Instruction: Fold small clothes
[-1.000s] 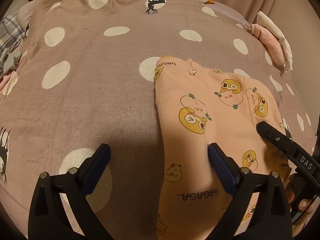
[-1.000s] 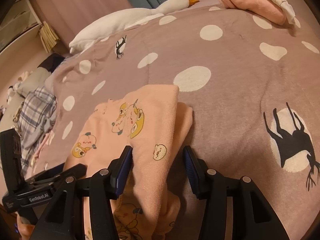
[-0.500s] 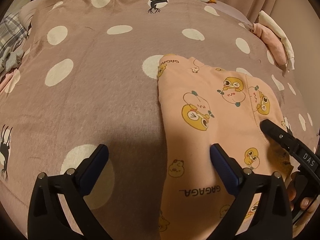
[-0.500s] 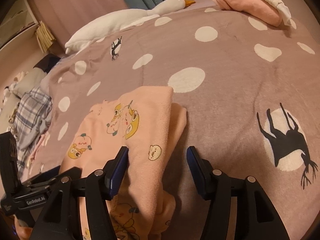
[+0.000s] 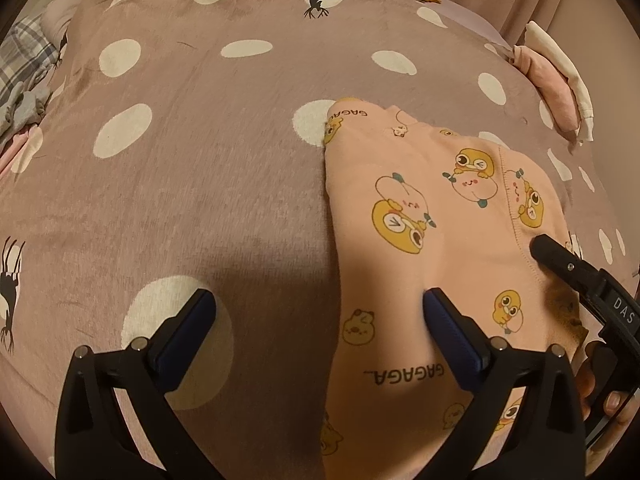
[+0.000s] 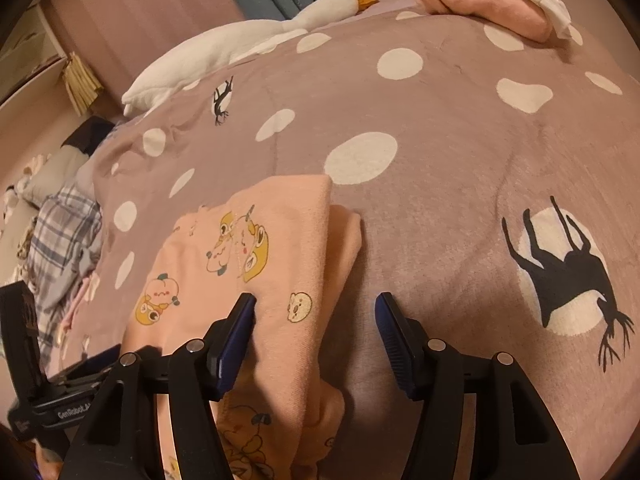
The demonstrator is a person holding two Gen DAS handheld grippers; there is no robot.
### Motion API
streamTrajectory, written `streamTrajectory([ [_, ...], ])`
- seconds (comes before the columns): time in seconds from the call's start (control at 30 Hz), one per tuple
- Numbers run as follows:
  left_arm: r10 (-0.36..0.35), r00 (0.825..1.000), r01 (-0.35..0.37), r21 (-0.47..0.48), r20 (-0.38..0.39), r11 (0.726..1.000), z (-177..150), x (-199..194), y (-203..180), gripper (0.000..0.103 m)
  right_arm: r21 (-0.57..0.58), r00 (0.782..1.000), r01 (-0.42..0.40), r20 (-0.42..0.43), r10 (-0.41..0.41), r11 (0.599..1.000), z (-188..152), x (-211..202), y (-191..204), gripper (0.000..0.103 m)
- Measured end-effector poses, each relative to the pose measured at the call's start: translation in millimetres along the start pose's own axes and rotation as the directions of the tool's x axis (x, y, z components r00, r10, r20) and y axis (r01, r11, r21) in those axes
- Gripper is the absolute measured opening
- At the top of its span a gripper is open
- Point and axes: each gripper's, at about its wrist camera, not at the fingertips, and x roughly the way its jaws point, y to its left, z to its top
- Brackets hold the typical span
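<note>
A small peach garment [image 5: 420, 200] printed with yellow cartoon ducks lies folded on the spotted mauve bedspread [image 5: 180, 160]. My left gripper [image 5: 318, 298] stands wide open over the garment's left edge, with one finger above the cloth and the other above the bedspread. In the right wrist view the garment [image 6: 248, 248] shows a folded flap and a lower layer sticking out to its right. My right gripper [image 6: 315, 299] is open astride that right edge, and its pads do not press the cloth. One of its black fingers [image 5: 560, 264] shows in the left wrist view.
A folded pink and white pile [image 6: 492, 4] sits at the bed's far right corner. A white goose plush [image 6: 248, 40] lies along the far edge. Plaid and other loose clothes [image 6: 60, 232] are heaped at the left. A person's fingers [image 5: 612, 396] hold the right tool.
The right gripper's jaws have spread a little wider around the garment's edge. The left gripper stays open in the same place.
</note>
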Motion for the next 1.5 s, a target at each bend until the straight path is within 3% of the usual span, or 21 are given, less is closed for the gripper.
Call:
streamTrajectory([
  [0.57,-0.008,0.999,0.004,-0.068,-0.049,0.998,-6,-4,5,0.103,0.05,0.999,0.05,0.019,-0.051,0.998,-3,-19,-11,0.061],
  [0.7,-0.006,0.998,0.002,-0.072,-0.055,0.997,-6,-4,5,0.103,0.013,1.0,-0.007,0.025,0.007,1.0,-5,-23,-5,0.061],
  [0.9,-0.001,0.998,-0.003,-0.075,-0.058,0.997,-7,-5,3,0.103,-0.15,0.996,-0.088,-0.033,0.084,0.985,-21,-22,29,0.062],
  [1.07,0.001,0.998,-0.005,-0.075,-0.055,0.997,-11,-9,4,0.103,-0.24,0.997,0.034,-0.06,-0.05,0.97,-33,-14,38,0.066],
  [1.3,0.056,0.998,-0.057,-0.038,-0.03,0.998,-19,-26,-1,0.103,-0.153,0.996,0.051,-0.063,-0.061,0.987,-35,-28,15,0.067],
  [1.5,0.096,0.995,-0.096,0.0,-0.012,0.995,-30,-44,-7,0.103,-0.179,0.994,0.091,-0.039,-0.1,0.98,-45,-47,22,0.067],
])
